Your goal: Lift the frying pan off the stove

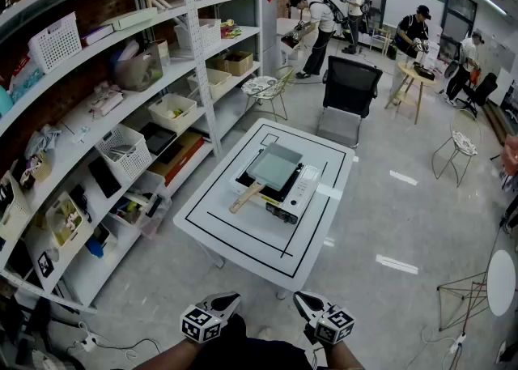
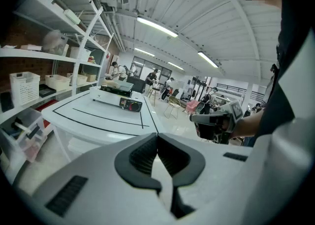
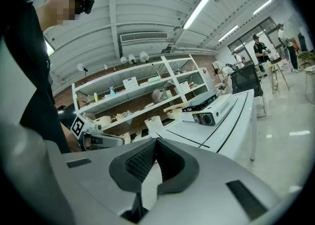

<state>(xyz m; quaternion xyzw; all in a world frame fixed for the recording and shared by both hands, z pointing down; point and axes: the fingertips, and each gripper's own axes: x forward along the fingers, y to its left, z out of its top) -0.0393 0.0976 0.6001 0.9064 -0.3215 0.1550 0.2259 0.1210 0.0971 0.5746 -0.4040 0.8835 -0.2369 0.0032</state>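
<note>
— Left tongs (image 1: 229, 302) and right tongs (image 1: 302, 302) are held low at the near edge, each shut with nothing between its jaws. Which step is in hand?
— The approach, it is judged; nothing is gripped yet. The frying pan (image 1: 273, 166) is seen sitting on the stove (image 1: 298, 190), on the white table (image 1: 243, 239), well ahead of both tongs.
— What is called for next?
— One pair must be brought in, opened, and clamped on the wooden handle (image 1: 245, 197) — it points near-left.
— And the containers?
— The pan looks empty. A basket (image 1: 125, 152) and a tub (image 1: 174, 111) are kept on the shelves (image 1: 197, 53) — contents cannot be made out.
</note>
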